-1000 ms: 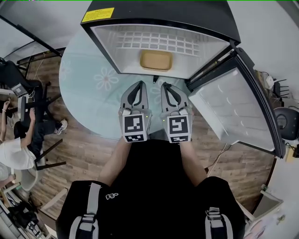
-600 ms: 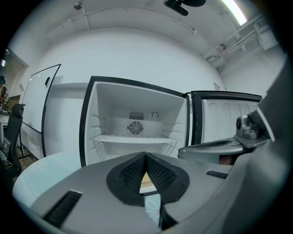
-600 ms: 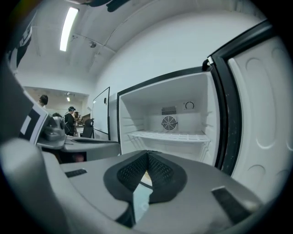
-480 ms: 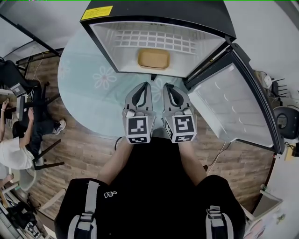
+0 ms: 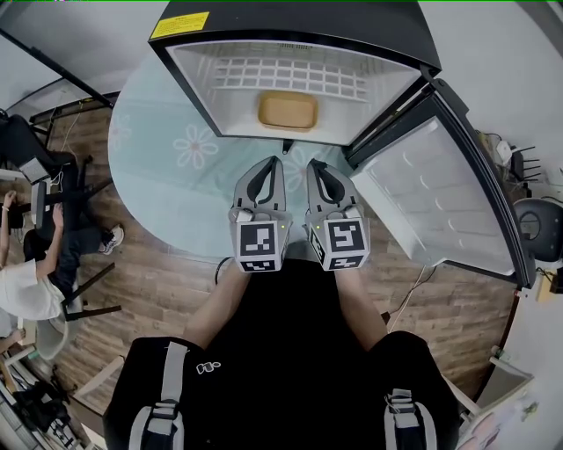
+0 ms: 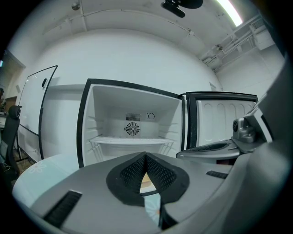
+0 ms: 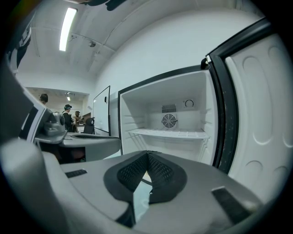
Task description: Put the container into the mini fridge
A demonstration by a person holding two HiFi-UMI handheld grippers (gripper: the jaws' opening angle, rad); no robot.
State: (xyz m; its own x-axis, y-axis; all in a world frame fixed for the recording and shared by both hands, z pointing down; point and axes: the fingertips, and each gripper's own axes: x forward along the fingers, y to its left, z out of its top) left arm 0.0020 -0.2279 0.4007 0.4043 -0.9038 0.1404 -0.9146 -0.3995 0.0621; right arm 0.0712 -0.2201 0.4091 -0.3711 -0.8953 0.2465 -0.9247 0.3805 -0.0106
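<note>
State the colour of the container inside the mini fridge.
The container is tan, seen most clearly in the head view.

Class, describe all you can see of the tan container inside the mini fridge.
The container is a shallow tan tray, rectangular with rounded corners and a raised rim, plastic by its look, seemingly empty. It lies flat on the floor of the open mini fridge, near the front middle, below the white wire shelf. Nothing else touches it.

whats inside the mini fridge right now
A tan container sits on the floor of the fridge, below a bare white wire shelf; a fan vent is on the back wall. The container's contents don't show.
</note>
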